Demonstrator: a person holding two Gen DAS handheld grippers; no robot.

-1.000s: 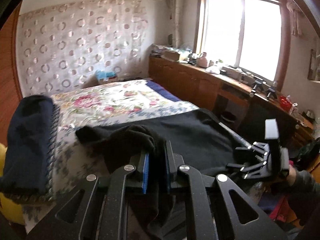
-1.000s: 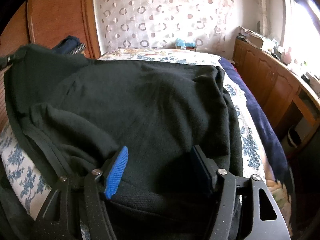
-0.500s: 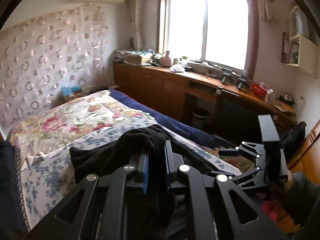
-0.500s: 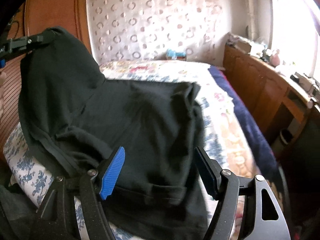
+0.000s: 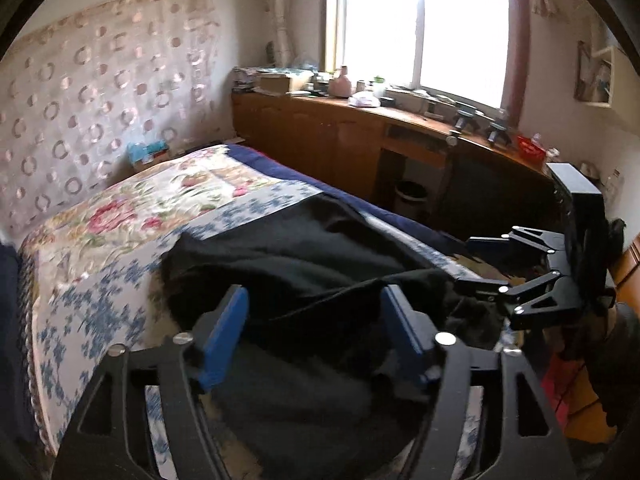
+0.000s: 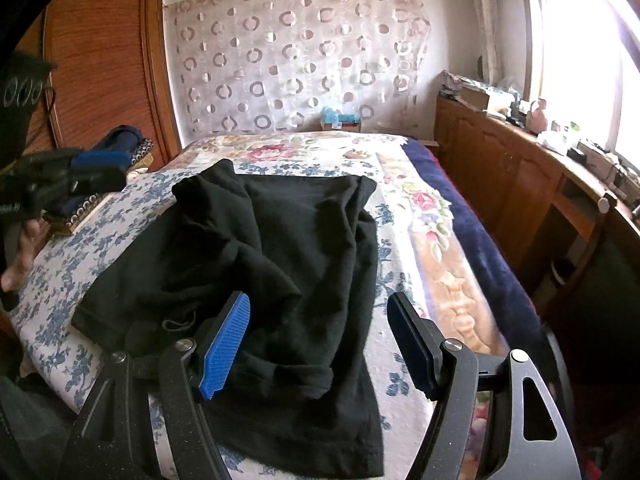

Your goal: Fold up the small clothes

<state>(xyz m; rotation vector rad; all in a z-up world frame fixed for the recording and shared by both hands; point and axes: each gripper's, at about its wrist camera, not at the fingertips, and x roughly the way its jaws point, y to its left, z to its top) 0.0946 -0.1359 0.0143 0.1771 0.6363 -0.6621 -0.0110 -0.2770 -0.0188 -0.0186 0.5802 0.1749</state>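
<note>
A black garment (image 6: 280, 264) lies loosely folded on the flowered bed cover (image 6: 404, 208), with one side laid over the middle. In the left wrist view the garment (image 5: 304, 264) lies just ahead of and under my left gripper (image 5: 316, 332), which is open and empty. My right gripper (image 6: 320, 340) is open and empty, hovering over the garment's near edge. The right gripper also shows in the left wrist view (image 5: 480, 264) at the bed's right edge. The left gripper shows in the right wrist view (image 6: 92, 172) at far left, off the garment.
A folded dark blue item (image 6: 120, 140) lies at the bed's far left by the wooden wardrobe (image 6: 100, 64). A long wooden counter (image 5: 360, 132) with clutter runs under the window on the right. A dark blue blanket (image 6: 472, 240) lines the bed's right side.
My left gripper has opened and let go of the black garment, which now lies folded over on the bed. The left gripper has pulled back to the left. The right gripper stays open.
</note>
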